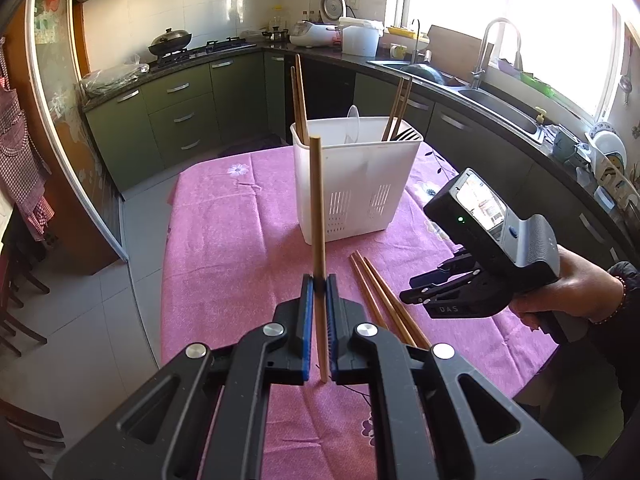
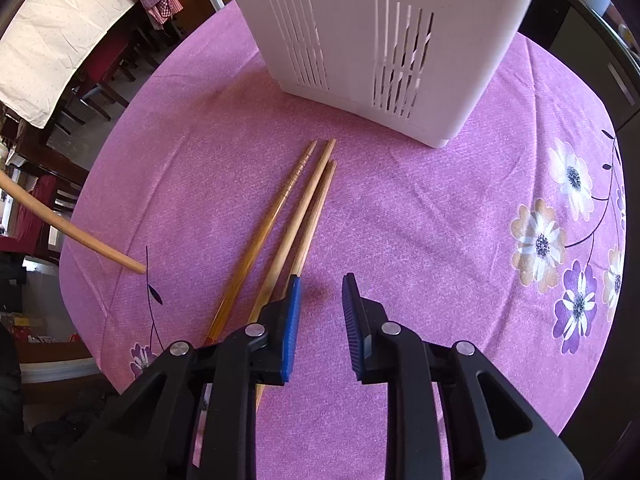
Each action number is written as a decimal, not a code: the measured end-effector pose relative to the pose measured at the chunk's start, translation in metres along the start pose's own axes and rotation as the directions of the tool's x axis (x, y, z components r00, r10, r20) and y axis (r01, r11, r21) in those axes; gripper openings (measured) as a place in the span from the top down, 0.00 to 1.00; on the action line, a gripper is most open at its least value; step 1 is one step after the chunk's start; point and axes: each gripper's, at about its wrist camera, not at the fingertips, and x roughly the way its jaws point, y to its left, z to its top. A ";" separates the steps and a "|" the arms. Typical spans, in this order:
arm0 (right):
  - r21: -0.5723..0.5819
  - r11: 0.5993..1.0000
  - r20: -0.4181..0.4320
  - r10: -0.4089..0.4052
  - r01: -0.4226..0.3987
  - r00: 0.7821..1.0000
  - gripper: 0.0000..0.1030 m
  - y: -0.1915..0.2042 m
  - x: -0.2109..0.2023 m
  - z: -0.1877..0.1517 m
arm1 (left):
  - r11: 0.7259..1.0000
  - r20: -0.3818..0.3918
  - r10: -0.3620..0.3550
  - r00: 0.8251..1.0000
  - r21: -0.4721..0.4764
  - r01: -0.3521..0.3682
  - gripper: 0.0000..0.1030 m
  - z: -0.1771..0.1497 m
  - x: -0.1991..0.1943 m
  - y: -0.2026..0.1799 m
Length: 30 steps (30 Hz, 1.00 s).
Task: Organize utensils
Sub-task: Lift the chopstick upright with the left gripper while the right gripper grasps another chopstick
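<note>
My left gripper (image 1: 319, 282) is shut on a wooden chopstick (image 1: 317, 208) and holds it upright above the pink tablecloth, in front of the white utensil holder (image 1: 352, 192). The holder has chopsticks (image 1: 299, 96), a white spoon and a fork standing in it. Three chopsticks (image 2: 296, 216) lie on the cloth in front of the holder (image 2: 380, 32). My right gripper (image 2: 321, 280) is open and empty, low over the cloth just right of those chopsticks. The held chopstick's lower end (image 2: 80, 236) shows at the left of the right wrist view. The right gripper (image 1: 424, 284) also shows in the left wrist view.
The table (image 1: 224, 240) has a pink flowered cloth (image 2: 500, 184). Green kitchen cabinets (image 1: 180, 112), a stove and a sink (image 1: 500, 108) run along the back and right. Chairs (image 2: 80, 80) stand beyond the table's left edge.
</note>
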 end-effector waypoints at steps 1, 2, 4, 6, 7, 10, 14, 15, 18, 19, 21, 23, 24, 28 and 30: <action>-0.003 1.000 -0.005 -0.002 0.002 1.000 0.80 0.001 0.001 0.001 | 1.000 0.000 0.000 1.000 0.003 0.000 0.94 0.001 0.000 0.000; -0.006 1.000 -0.009 -0.006 0.005 1.000 0.81 0.002 0.001 0.001 | 1.000 0.000 0.000 1.000 0.005 0.000 0.94 0.001 0.000 0.000; -0.007 1.000 -0.016 0.002 -0.002 1.000 0.81 0.004 0.002 0.002 | 1.000 0.000 -0.002 1.000 0.010 0.002 0.94 0.001 0.000 -0.001; -0.010 1.000 -0.019 -0.002 0.002 1.000 0.81 0.007 0.002 0.002 | 1.000 -0.001 -0.004 1.000 0.015 0.004 0.94 0.001 0.001 -0.002; -0.009 1.000 -0.021 -0.002 0.002 1.000 0.83 0.008 0.002 0.000 | 1.000 0.000 -0.004 1.000 0.016 0.004 0.94 0.001 0.001 -0.002; -0.011 1.000 -0.028 -0.002 0.002 1.000 0.85 0.016 0.005 0.002 | 1.000 0.000 -0.007 1.000 0.019 0.007 0.94 0.001 0.001 -0.002; -0.021 1.000 -0.038 -0.008 0.007 0.999 0.85 0.025 0.008 0.002 | 1.000 0.001 -0.004 1.000 0.021 0.003 0.94 0.001 0.000 -0.003; -0.022 1.000 -0.044 -0.008 0.007 0.999 0.85 0.028 0.011 0.003 | 1.000 0.000 -0.006 1.000 0.019 0.006 0.94 0.001 0.000 -0.003; -0.029 0.999 -0.051 -0.017 0.015 0.999 0.85 0.037 0.017 0.005 | 1.000 0.001 -0.005 1.000 0.020 0.005 0.94 0.001 0.000 -0.003; -0.032 0.999 -0.052 -0.020 0.019 0.998 0.85 0.039 0.020 0.007 | 1.000 0.001 -0.005 1.000 0.021 0.005 0.94 0.001 0.001 -0.003; -0.039 0.999 -0.057 -0.032 0.029 0.998 0.85 0.043 0.023 0.009 | 1.000 0.001 -0.005 1.000 0.021 0.005 0.94 0.001 0.000 -0.003; -0.047 0.998 -0.063 -0.039 0.036 0.997 0.85 0.048 0.027 0.010 | 1.000 0.001 -0.005 1.000 0.020 0.005 0.94 0.001 0.000 -0.003; -0.051 0.998 -0.068 -0.043 0.039 0.997 0.85 0.051 0.029 0.011 | 1.000 0.001 -0.005 1.000 0.020 0.004 0.94 0.001 0.000 -0.003; -0.071 0.995 -0.070 -0.074 0.069 0.995 0.85 0.064 0.035 0.013 | 1.000 0.000 -0.003 1.000 0.019 0.003 0.94 0.001 0.000 -0.003; -0.083 0.993 -0.068 -0.091 0.086 0.993 0.85 0.070 0.038 0.014 | 1.000 0.001 -0.003 1.000 0.020 0.003 0.94 0.001 0.000 -0.003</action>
